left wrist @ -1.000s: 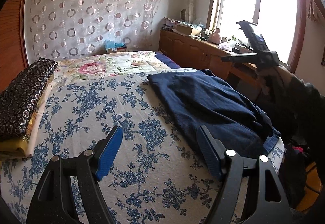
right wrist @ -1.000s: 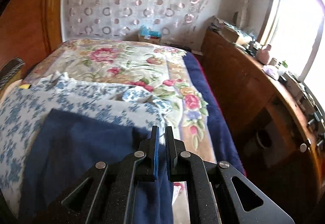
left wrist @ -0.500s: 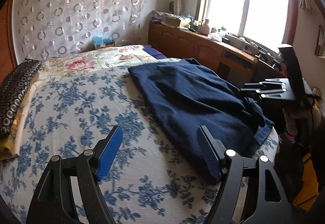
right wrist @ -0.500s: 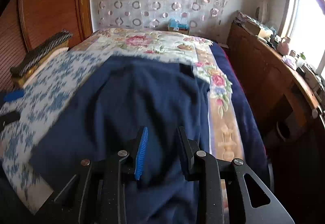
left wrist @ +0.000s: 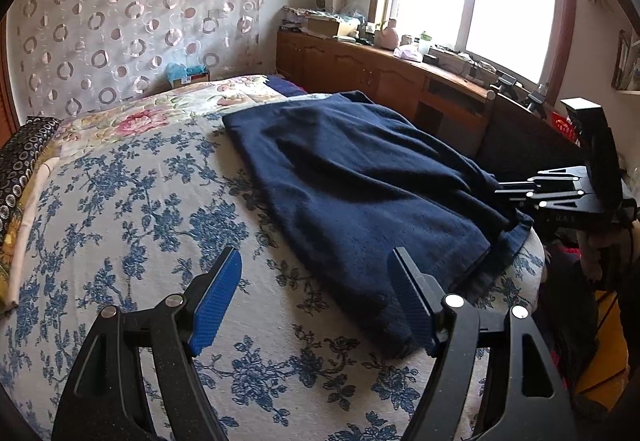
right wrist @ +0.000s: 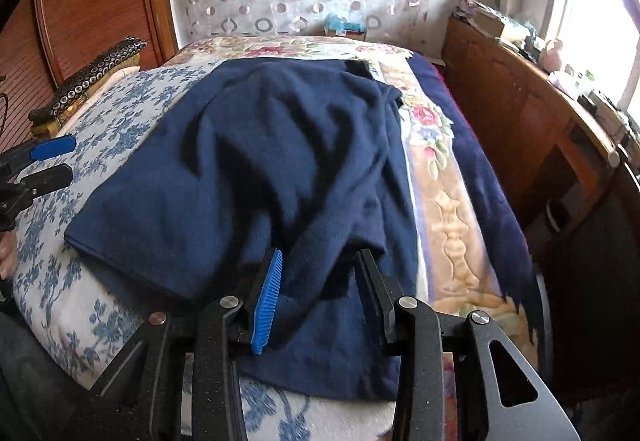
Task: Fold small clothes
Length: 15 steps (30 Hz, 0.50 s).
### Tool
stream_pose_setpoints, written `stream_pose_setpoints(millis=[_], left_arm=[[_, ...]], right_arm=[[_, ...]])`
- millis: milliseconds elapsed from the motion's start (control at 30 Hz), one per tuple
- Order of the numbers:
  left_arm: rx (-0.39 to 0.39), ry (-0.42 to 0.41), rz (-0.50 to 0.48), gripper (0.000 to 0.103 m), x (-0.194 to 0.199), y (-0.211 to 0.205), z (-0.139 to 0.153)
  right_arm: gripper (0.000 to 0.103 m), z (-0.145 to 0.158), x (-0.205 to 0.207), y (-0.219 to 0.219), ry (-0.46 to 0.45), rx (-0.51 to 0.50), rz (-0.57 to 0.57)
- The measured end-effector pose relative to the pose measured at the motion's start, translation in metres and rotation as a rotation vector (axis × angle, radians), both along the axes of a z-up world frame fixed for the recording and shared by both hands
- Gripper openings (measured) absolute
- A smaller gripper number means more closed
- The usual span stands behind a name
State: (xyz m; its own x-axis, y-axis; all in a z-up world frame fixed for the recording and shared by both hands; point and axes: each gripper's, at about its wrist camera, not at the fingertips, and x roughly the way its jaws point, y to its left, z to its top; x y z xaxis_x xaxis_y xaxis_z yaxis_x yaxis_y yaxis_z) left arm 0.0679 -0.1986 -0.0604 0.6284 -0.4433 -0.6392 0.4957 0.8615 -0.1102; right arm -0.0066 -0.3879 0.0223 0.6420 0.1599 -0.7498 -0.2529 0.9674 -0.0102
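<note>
A dark navy garment (left wrist: 360,185) lies spread on the blue-flowered bedspread (left wrist: 132,209), toward the bed's right side. In the right wrist view the garment (right wrist: 256,161) fills the middle, with a raised fold at its near edge. My left gripper (left wrist: 316,297) is open and empty, low over the bedspread, its right finger beside the garment's near corner. My right gripper (right wrist: 318,289) is open, its fingers on either side of the raised fold. It also shows in the left wrist view (left wrist: 520,189) at the garment's right edge. The left gripper shows at the left of the right wrist view (right wrist: 48,161).
A dark patterned pillow on folded bedding (left wrist: 20,169) lies at the bed's left edge. A wooden cabinet (left wrist: 380,73) with clutter runs under the window on the right. A floral quilt (right wrist: 432,145) covers the far and right side of the bed. A wooden panel wall (right wrist: 92,1) stands left.
My right gripper, shut one second ago, has opened and come down to the garment's near edge. The garment now lies flatter and more spread out. My left gripper stays open, slightly shifted.
</note>
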Motion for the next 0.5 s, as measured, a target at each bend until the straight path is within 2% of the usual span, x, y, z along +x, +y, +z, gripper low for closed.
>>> stream_pose_setpoints(millis=[100,233,500], left_arm=[[0.008,0.009,-0.01,0.076,0.0,-0.004,-0.002],[0.015,0.019,-0.021,0.076,-0.002,-0.007,-0.005],[0.039,0.058,-0.055,0.076,-0.004,-0.015,-0.013]], right_arm=[[0.009,-0.002,-0.003,-0.004,0.002,0.03,0.003],[0.003,-0.003,-0.012,-0.009,-0.022,0.026,-0.022],[0.003,-0.015,-0.019,-0.008,-0.012,0.027,-0.053]])
